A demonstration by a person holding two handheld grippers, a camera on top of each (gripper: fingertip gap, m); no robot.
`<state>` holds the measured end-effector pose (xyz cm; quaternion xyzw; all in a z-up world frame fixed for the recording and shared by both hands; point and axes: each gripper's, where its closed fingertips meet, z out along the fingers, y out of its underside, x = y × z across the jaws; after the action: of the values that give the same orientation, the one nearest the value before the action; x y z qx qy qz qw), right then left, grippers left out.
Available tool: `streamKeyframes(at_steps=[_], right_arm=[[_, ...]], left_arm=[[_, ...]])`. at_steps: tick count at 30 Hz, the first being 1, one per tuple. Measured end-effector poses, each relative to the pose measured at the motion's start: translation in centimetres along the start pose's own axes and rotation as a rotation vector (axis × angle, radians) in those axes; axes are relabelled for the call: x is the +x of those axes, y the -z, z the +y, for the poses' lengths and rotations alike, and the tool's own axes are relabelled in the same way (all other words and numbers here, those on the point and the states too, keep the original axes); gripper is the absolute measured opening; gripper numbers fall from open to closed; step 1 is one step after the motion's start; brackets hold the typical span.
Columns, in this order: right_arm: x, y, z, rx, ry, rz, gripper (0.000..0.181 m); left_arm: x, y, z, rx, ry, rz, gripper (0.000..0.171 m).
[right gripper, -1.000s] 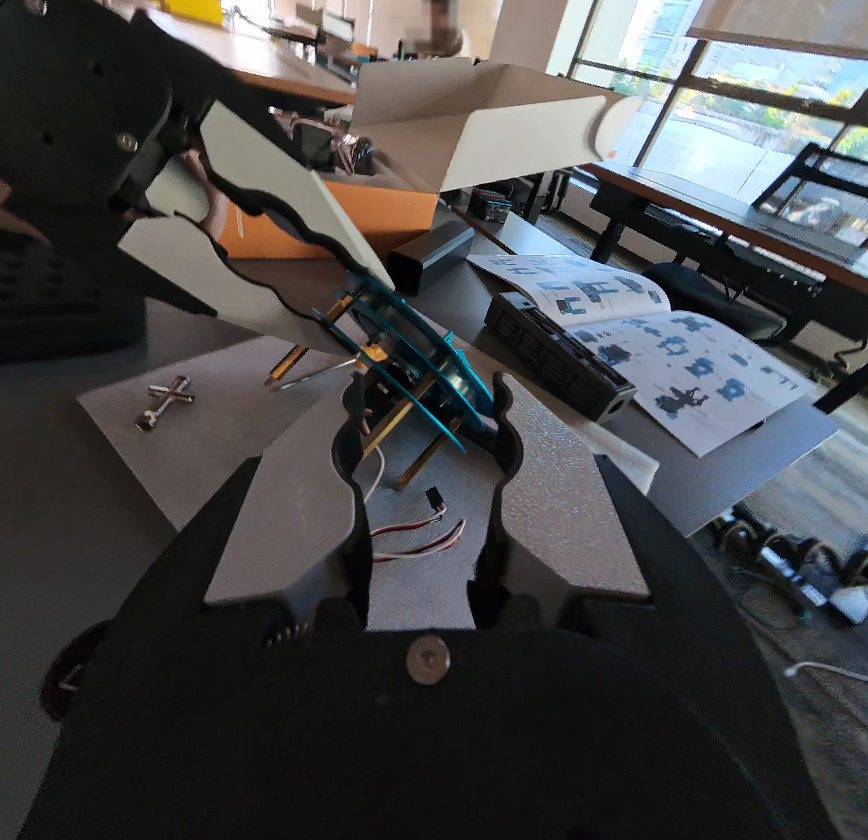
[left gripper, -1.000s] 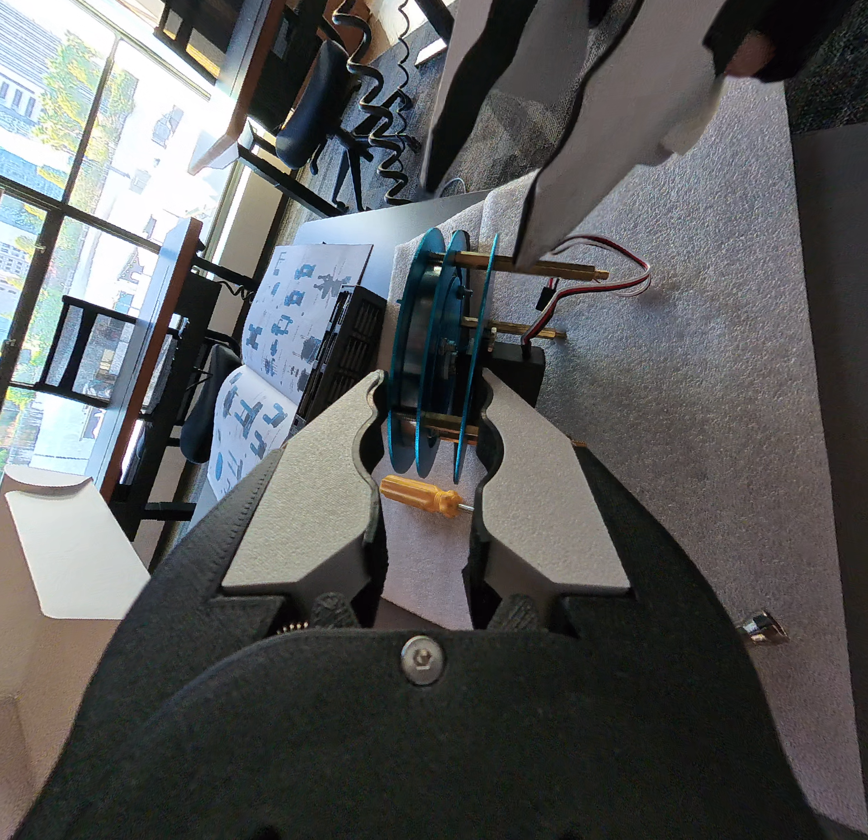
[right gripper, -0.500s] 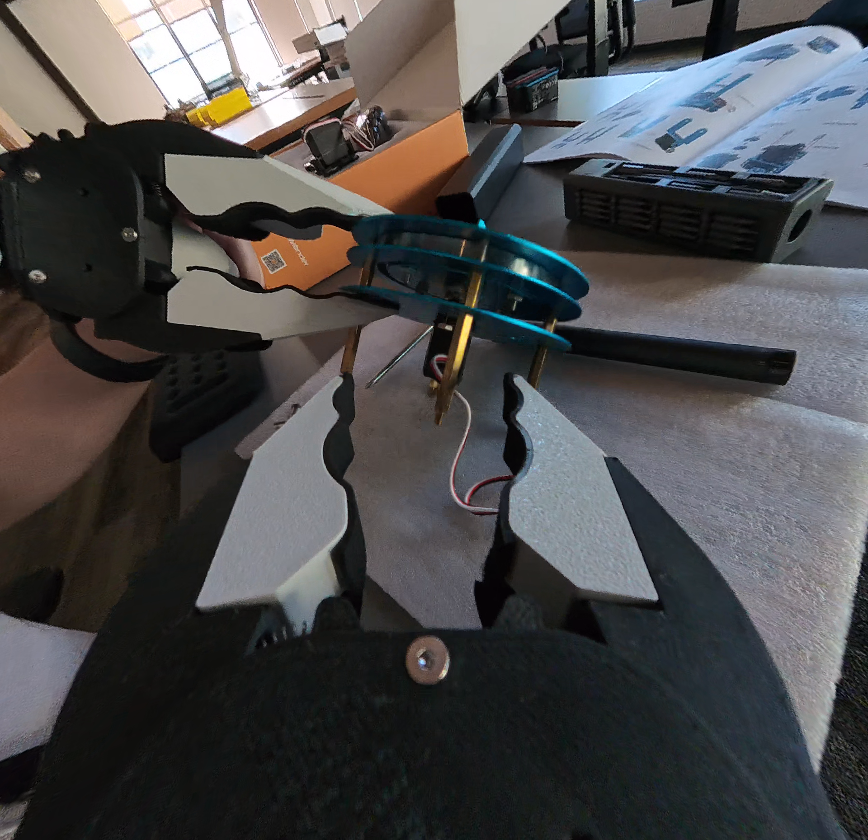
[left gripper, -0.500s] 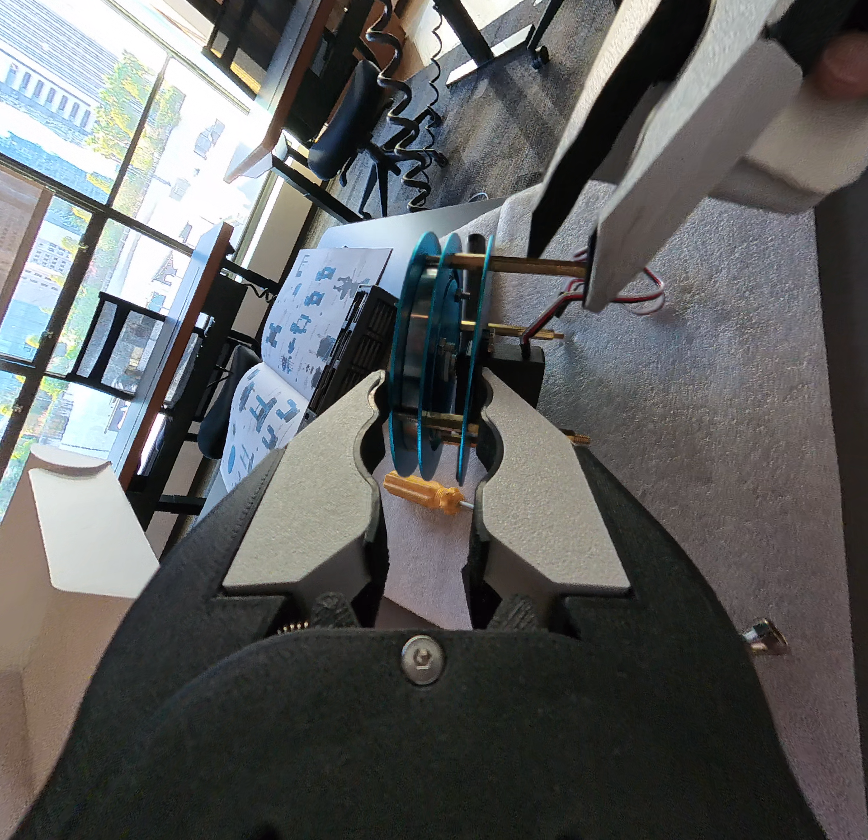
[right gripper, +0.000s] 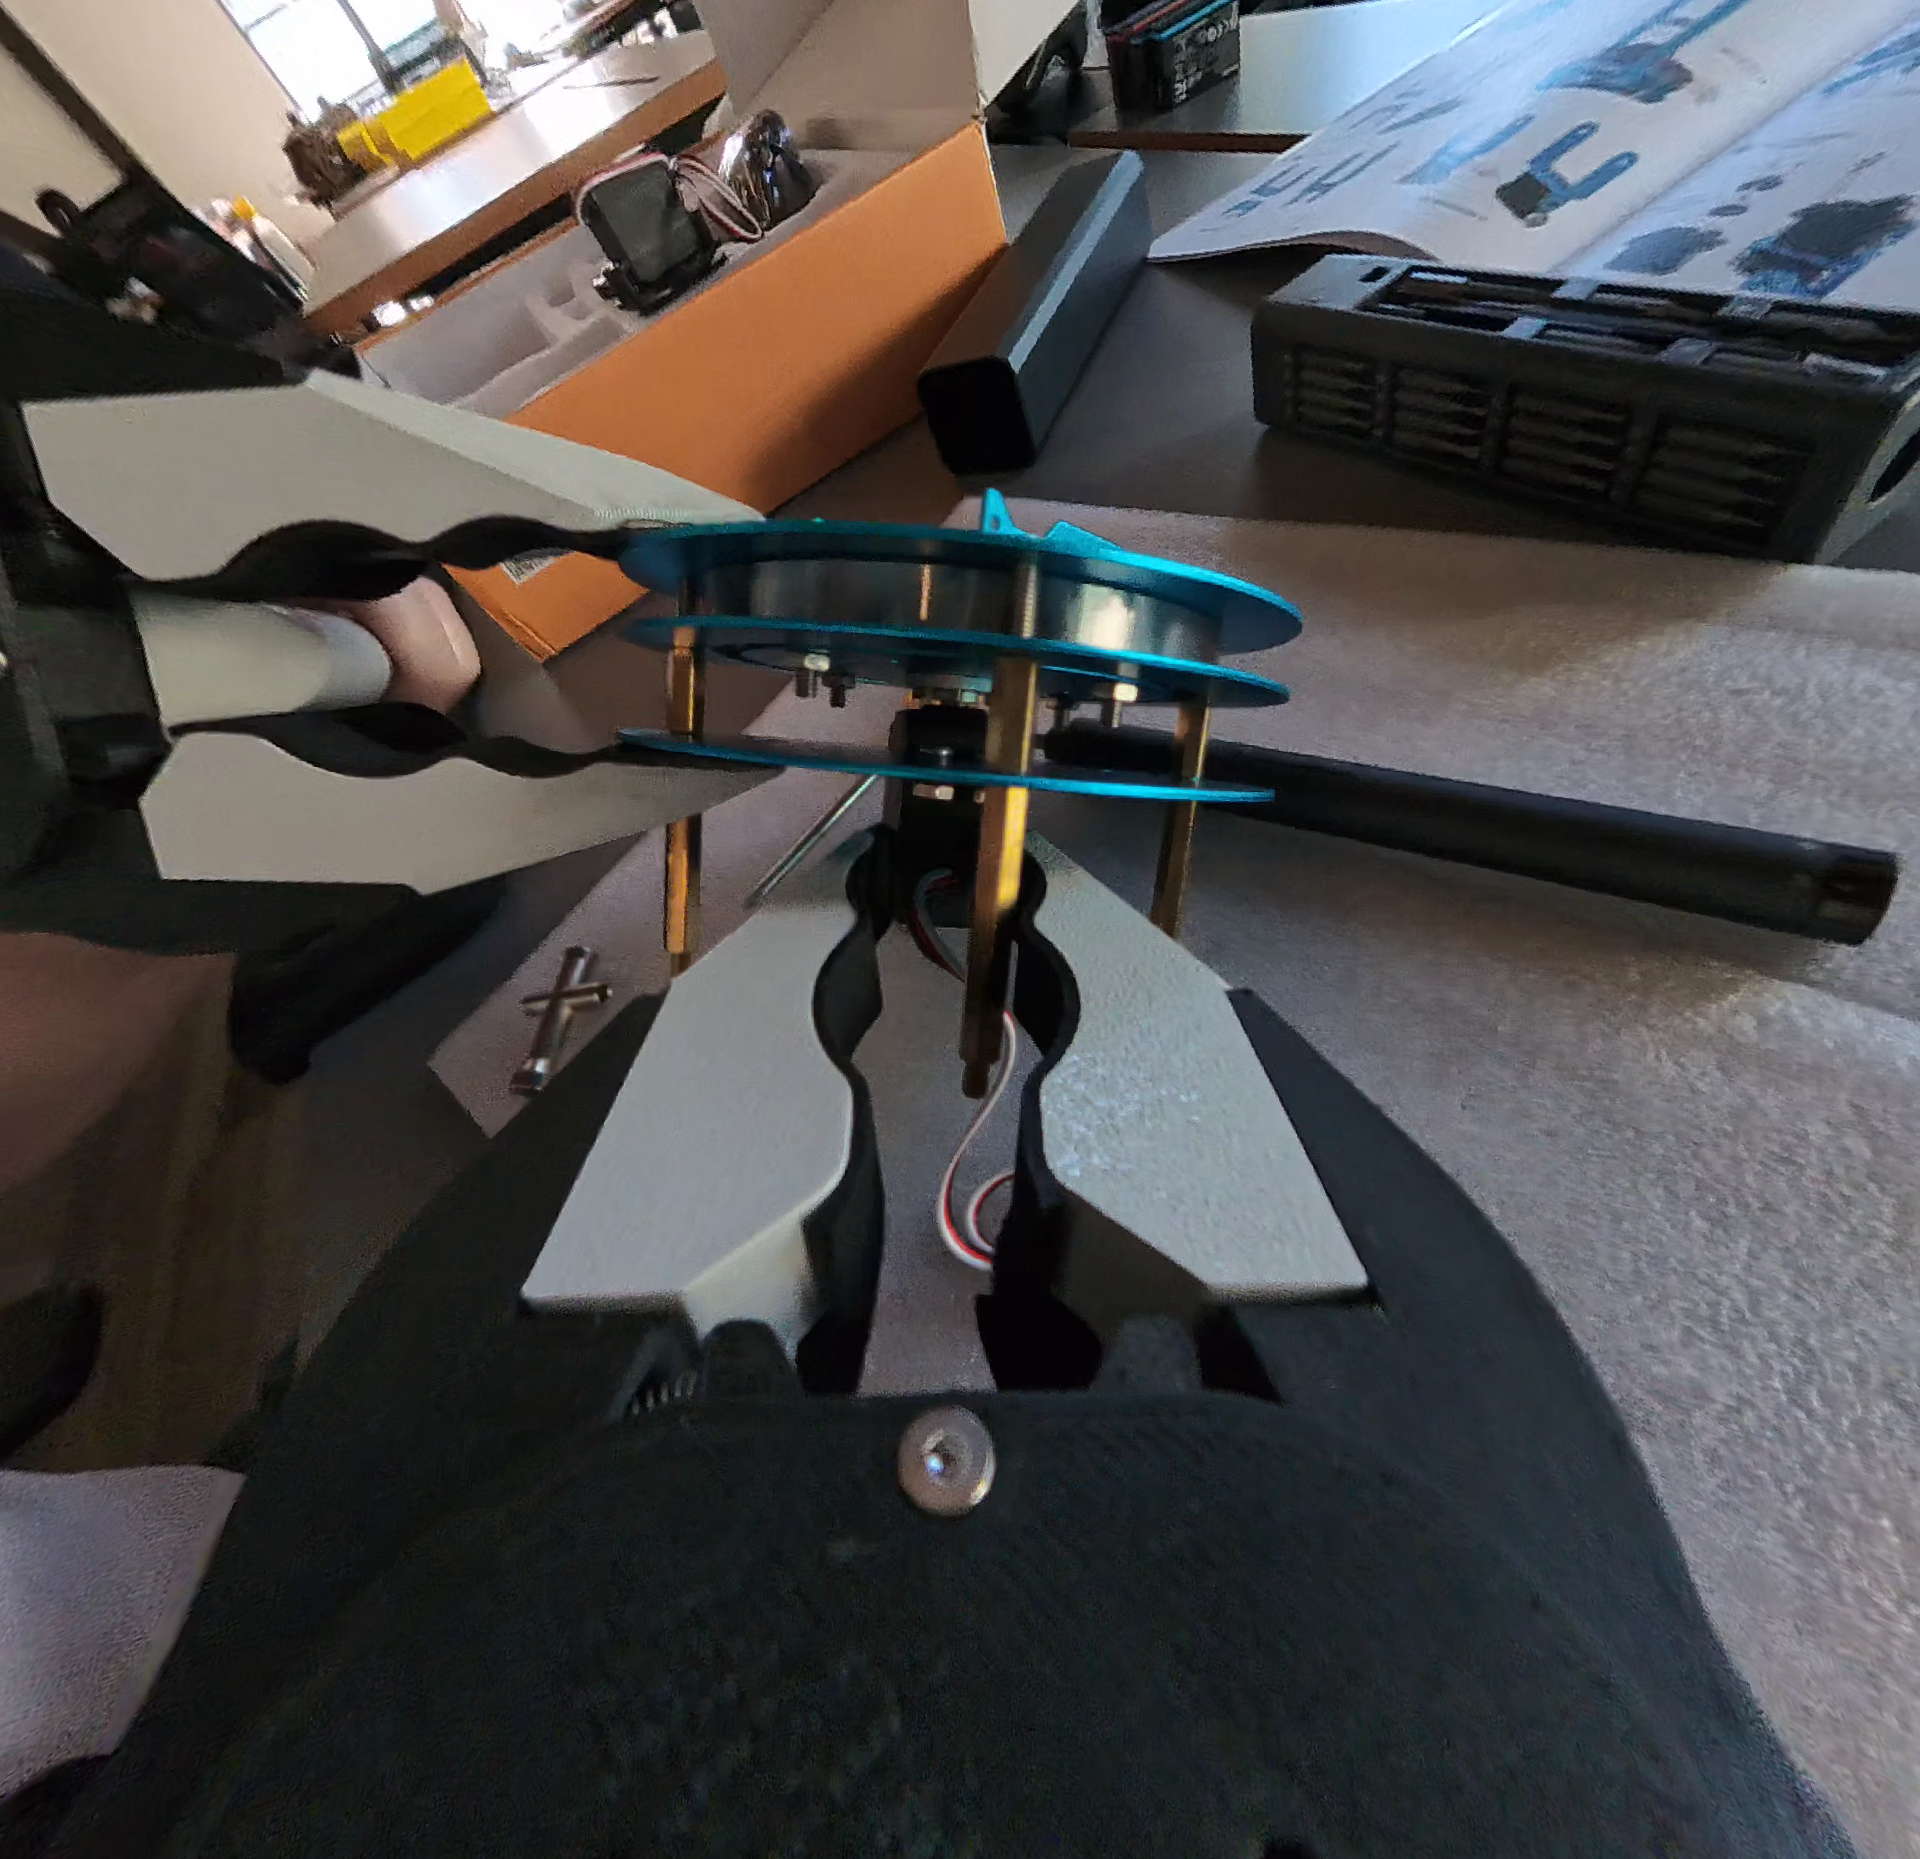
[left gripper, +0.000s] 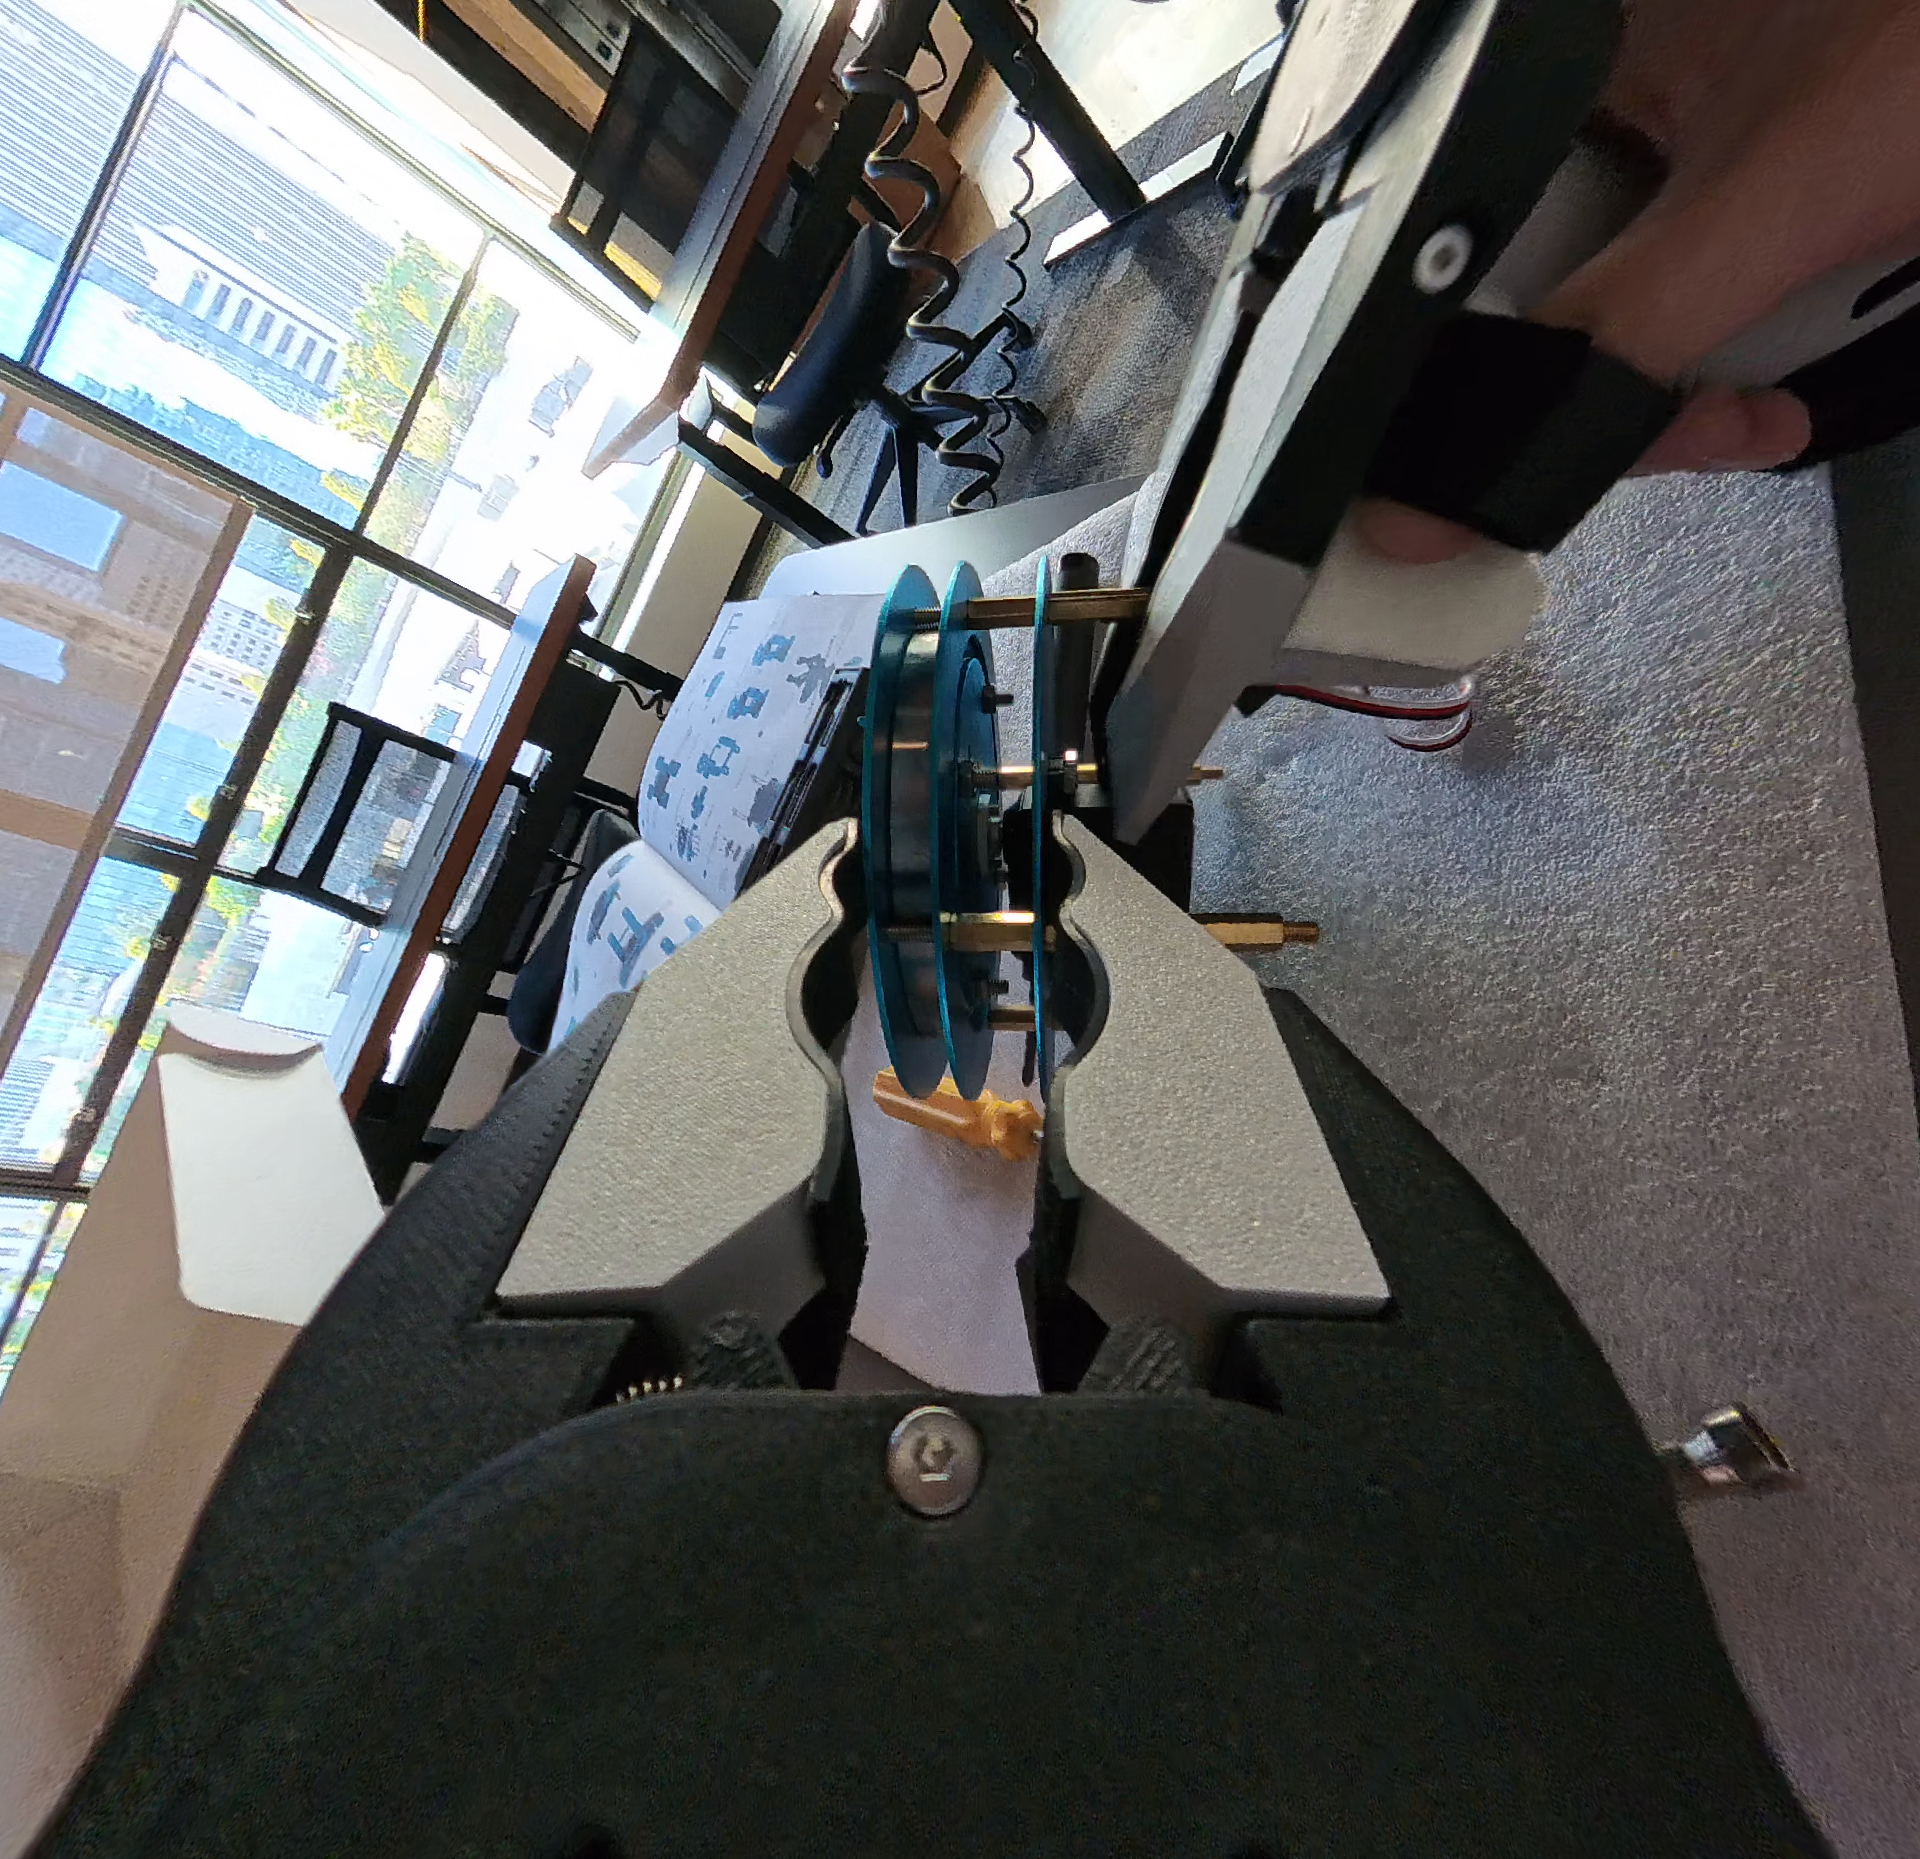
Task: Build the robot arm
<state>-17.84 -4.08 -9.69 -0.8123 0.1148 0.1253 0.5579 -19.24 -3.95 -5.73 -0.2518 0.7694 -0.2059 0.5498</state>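
The left gripper (left gripper: pixel 951 910) pinches the edge of the round blue metal three-plate assembly with brass posts (right gripper: pixel 956 646), holding it above the grey foam mat (right gripper: pixel 1507 1134). The right gripper (right gripper: pixel 951 895) is closed around one brass post (right gripper: pixel 987 968) under the plates. At ten o'clock stands an open orange cardboard box (right gripper: pixel 748 334); at two o'clock lies a black slotted case (right gripper: pixel 1558 407).

The booklet (right gripper: pixel 1621 116) is blurred and cut off at the edge.
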Motion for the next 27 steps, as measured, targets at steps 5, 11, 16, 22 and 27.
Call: streamKeyframes(at_steps=[5, 11, 16, 22, 27], right_arm=[[0.0, 0.3, -0.2, 0.004, 0.078, 0.024, 0.018], [-0.9, 3.1, -0.6, -0.038, 0.113, 0.063, 0.017], [-1.9, 7.6, -1.1, -0.134, 0.170, 0.143, 0.017], [-1.1, 7.8, 1.9, -0.306, 0.165, 0.178, 0.018], [-1.8, 7.1, 2.0, -0.256, 0.198, 0.161, 0.017]], left_arm=[[0.0, -0.1, -0.2, 0.002, -0.002, 0.010, 0.031], [0.4, 0.7, -2.5, 0.061, 0.045, 0.029, 0.031], [1.1, 1.7, -6.6, 0.212, 0.209, 0.056, 0.031], [3.8, 0.7, -5.5, 0.240, 0.401, 0.133, 0.031], [4.3, 1.4, -4.0, 0.227, 0.467, 0.121, 0.031]])
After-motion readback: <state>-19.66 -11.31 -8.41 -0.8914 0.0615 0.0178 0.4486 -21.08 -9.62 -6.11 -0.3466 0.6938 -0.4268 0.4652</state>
